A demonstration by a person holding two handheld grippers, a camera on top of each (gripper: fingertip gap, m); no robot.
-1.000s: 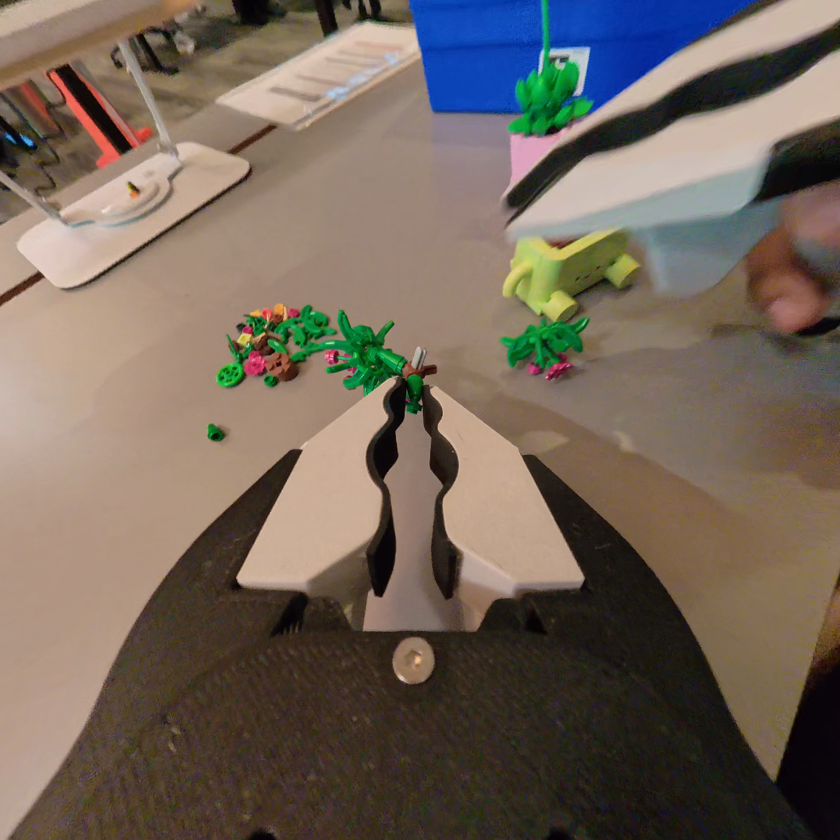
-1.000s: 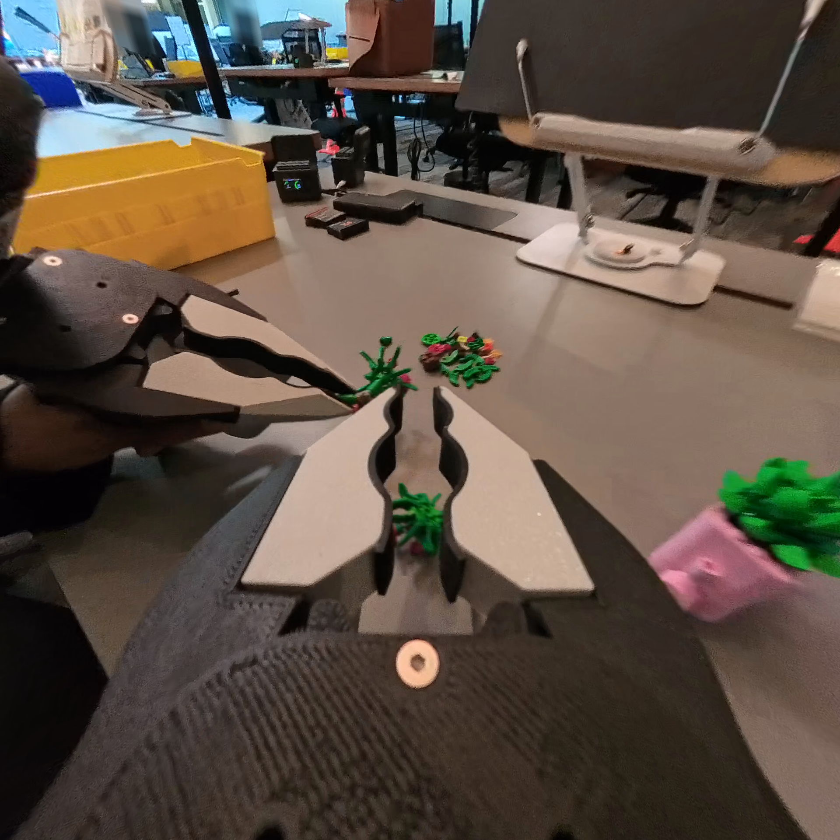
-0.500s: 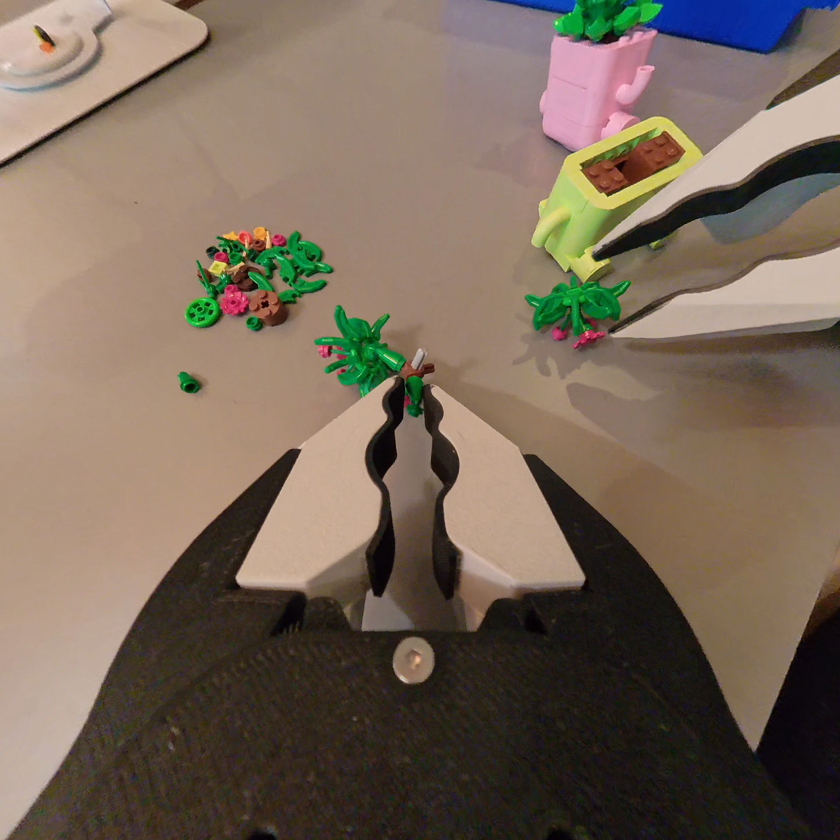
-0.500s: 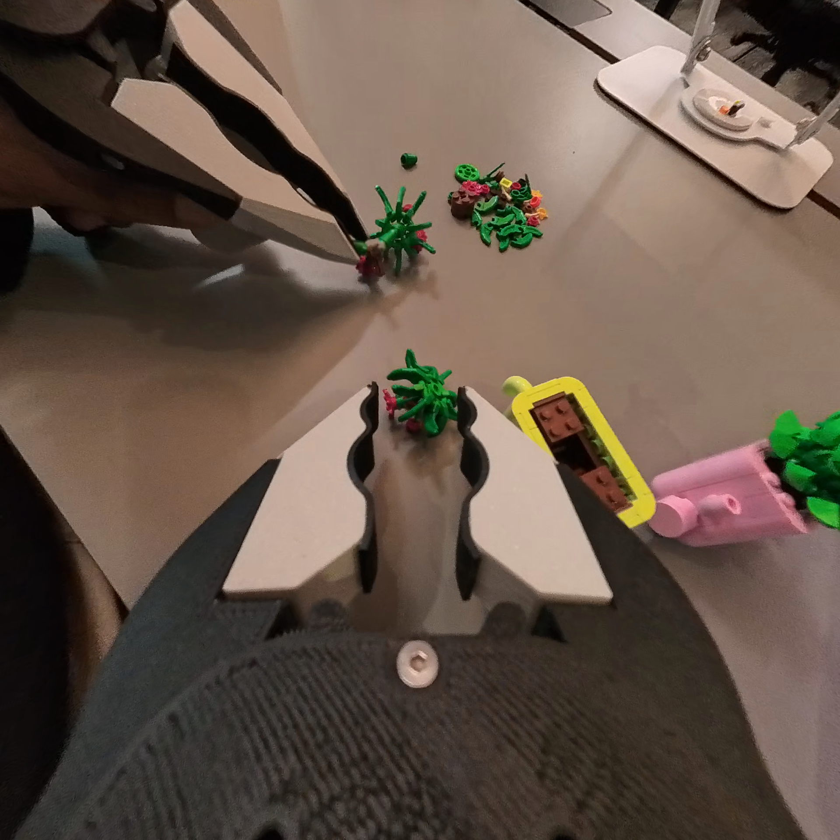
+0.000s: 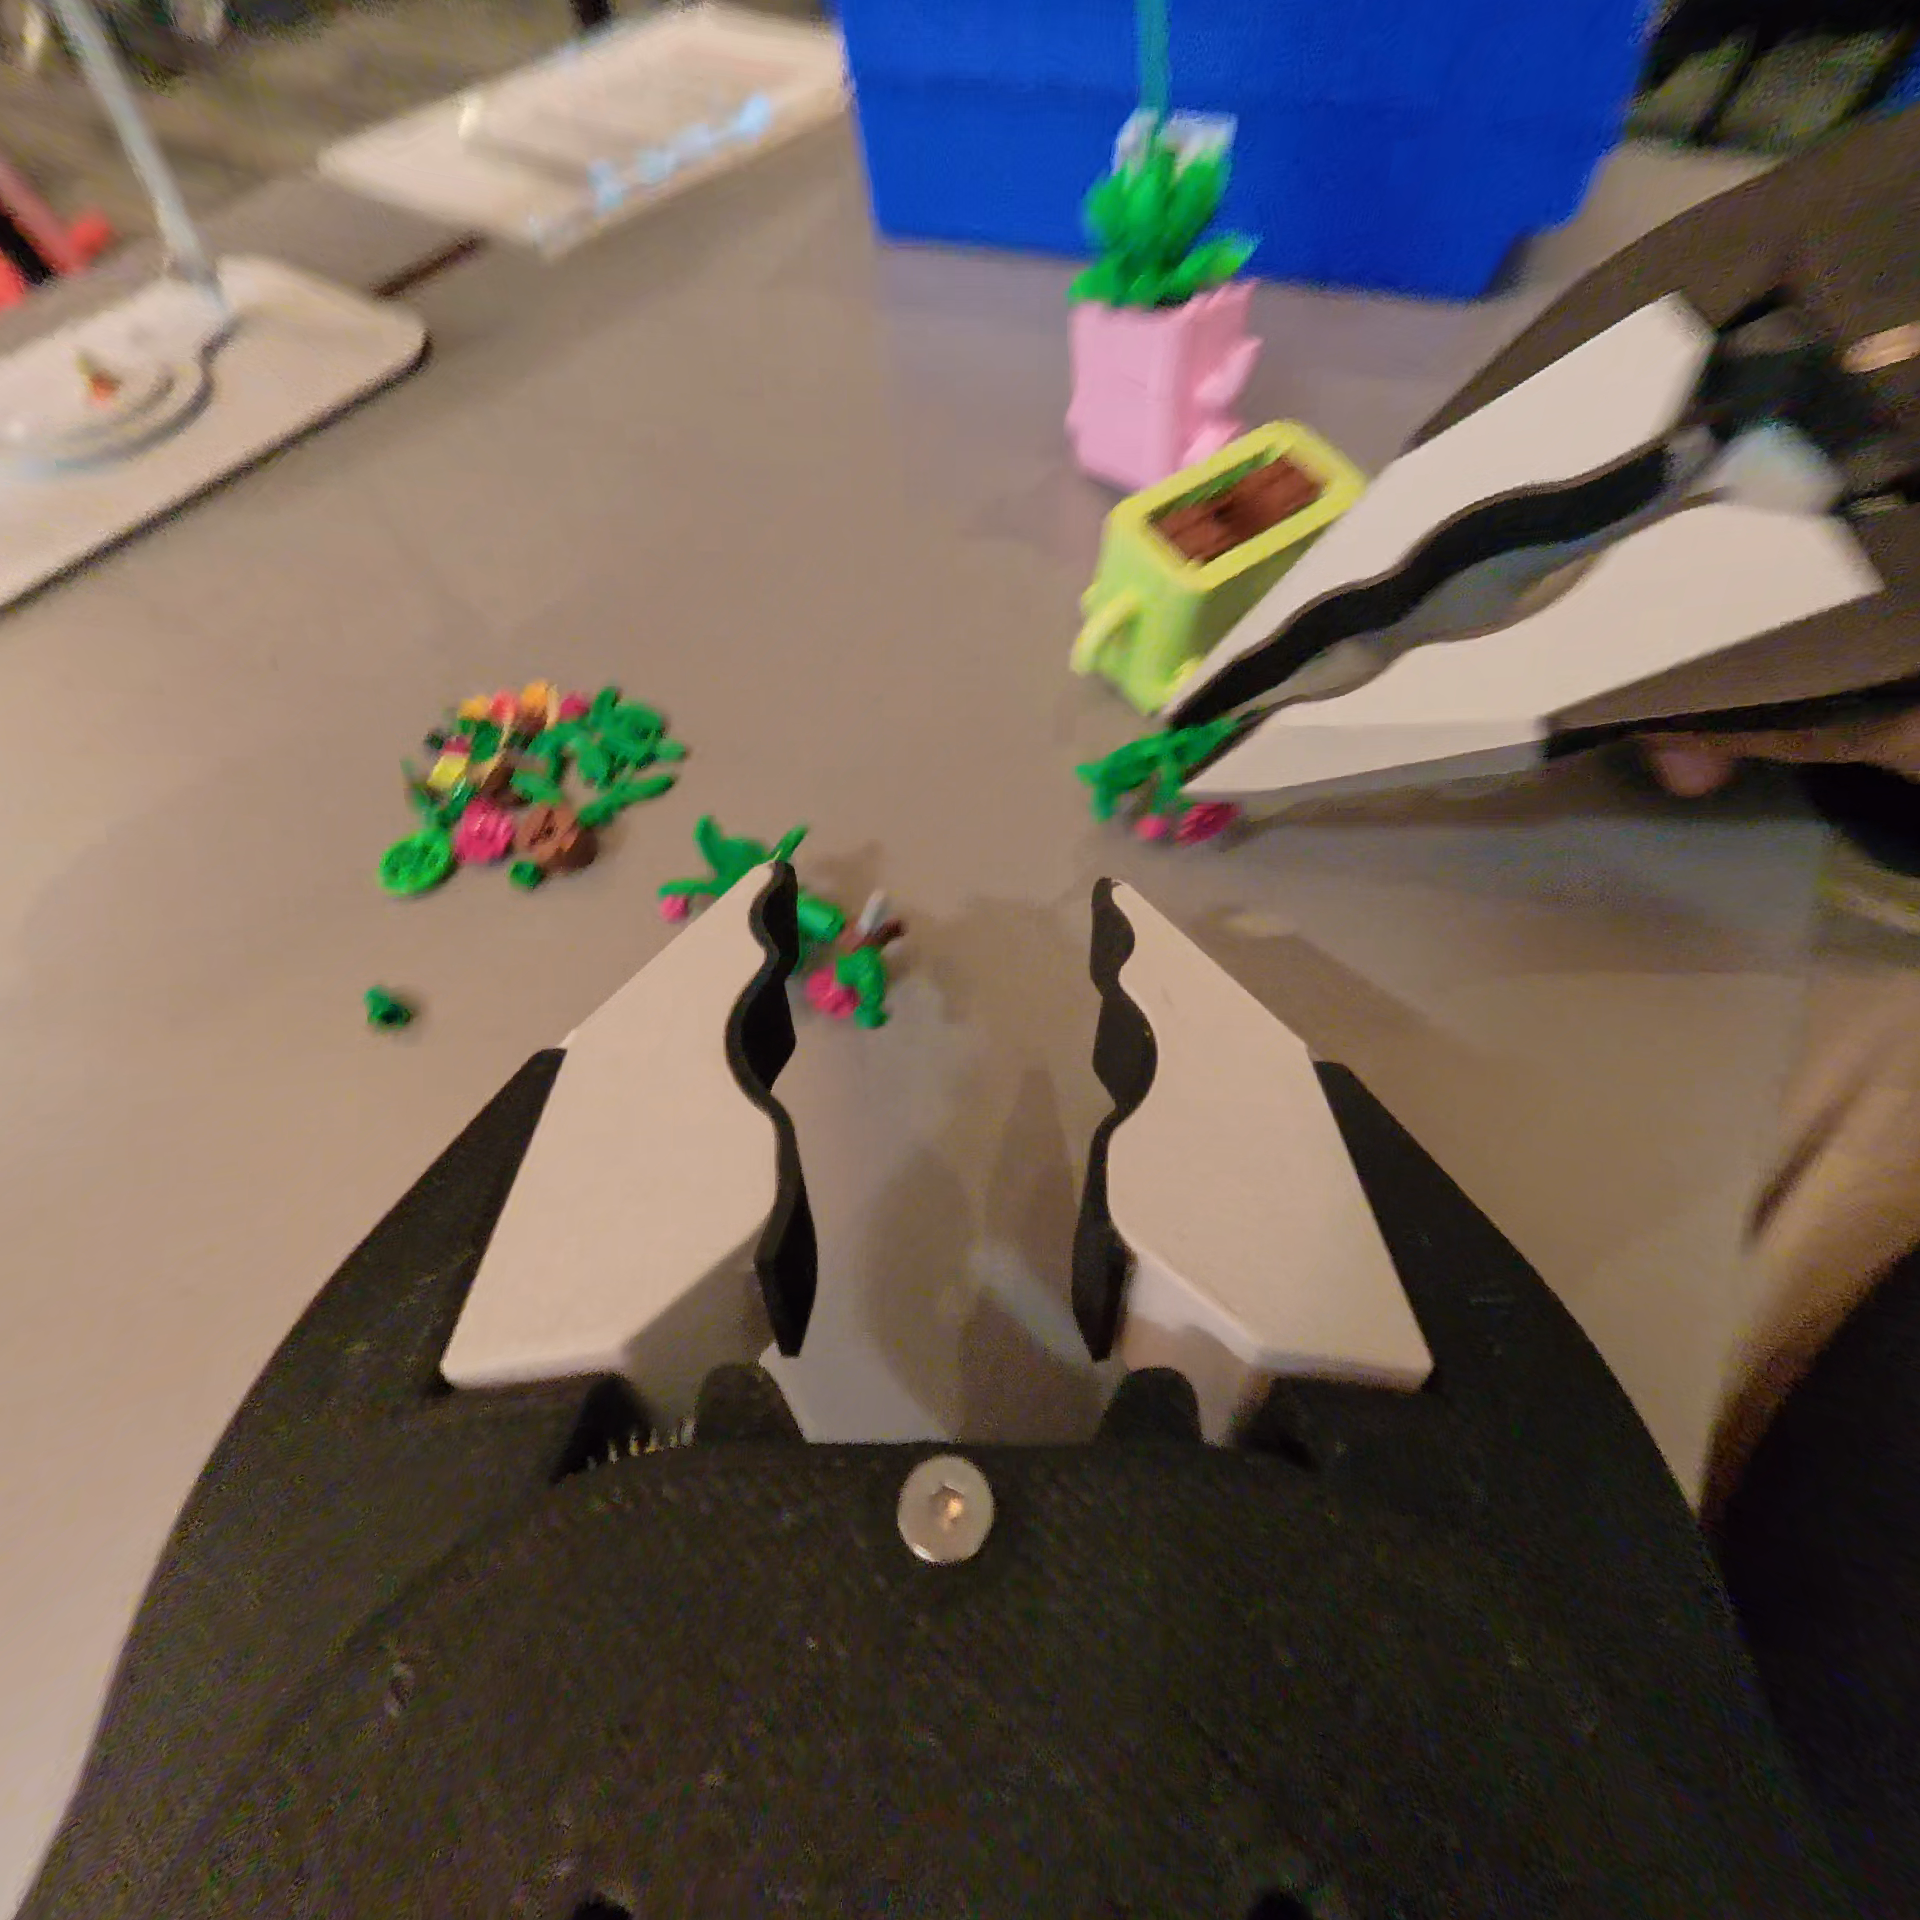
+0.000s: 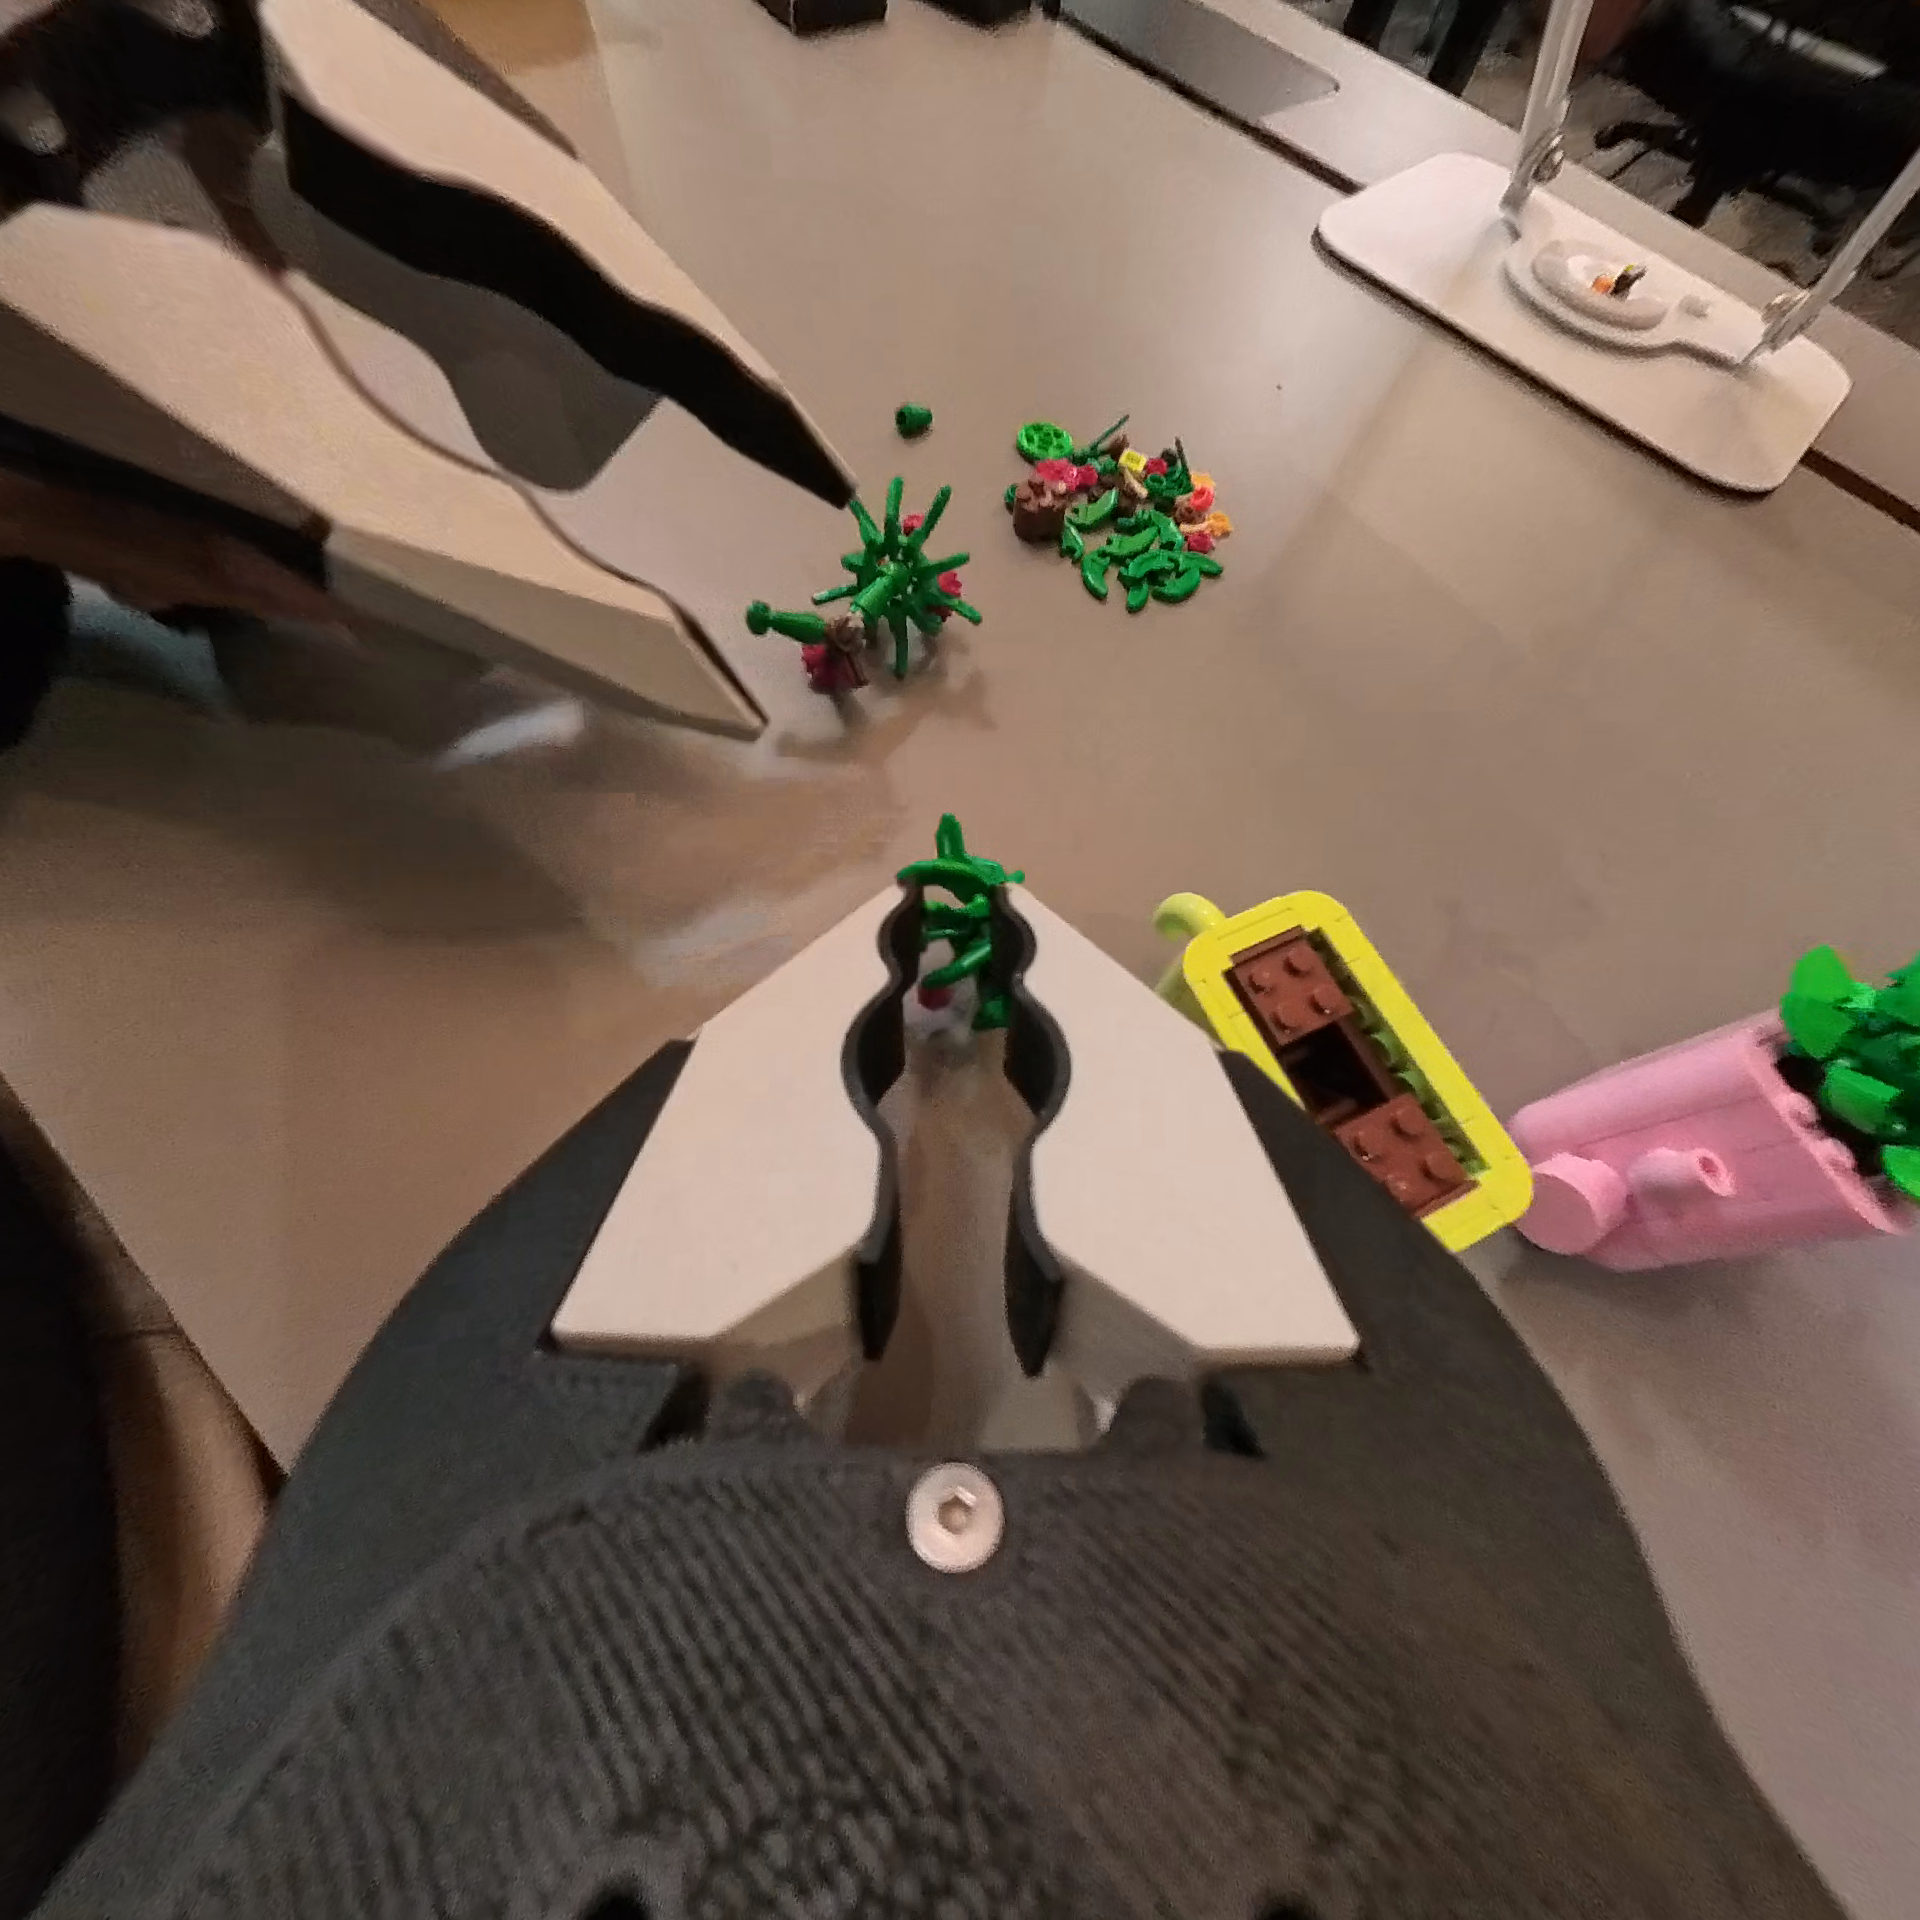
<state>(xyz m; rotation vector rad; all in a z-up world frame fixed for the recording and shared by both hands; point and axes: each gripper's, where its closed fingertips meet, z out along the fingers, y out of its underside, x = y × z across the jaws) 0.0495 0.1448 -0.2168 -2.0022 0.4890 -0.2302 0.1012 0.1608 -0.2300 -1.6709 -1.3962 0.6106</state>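
**Toy plants on the grey table, one in each claw's reach**

Toy plant sprig (image 5: 831, 951), green with pink blossoms, lies on the grey table (image 5: 727, 520) just ahead of the left gripper (image 5: 940, 894), whose fingers stand wide apart with nothing between them; the sprig sits by the left fingertip. Farther left is a heap of small loose pieces (image 5: 525, 779) and one lone green bit (image 5: 387, 1006). Off to the right the right gripper (image 5: 1195, 743) has its tips down at a second green sprig (image 5: 1143, 774), next to a lime-yellow pot (image 5: 1174, 613) with brown blocks inside. Behind that stands a pink pot (image 5: 1143, 400) with leaves, and a blue bin (image 5: 1195, 135)

From the right wrist view, the right gripper (image 6: 956, 894) is pinched narrow on the second green sprig (image 6: 961, 925), leaves poking past the tips. The lime-yellow pot (image 6: 1455, 1184) is just right of it, the pink pot (image 6: 1683, 1153) beyond, lying on its side. The left gripper (image 6: 805, 603) gapes over the toy plant sprig (image 6: 883, 592). A white stand base (image 6: 1579, 322) sits far back
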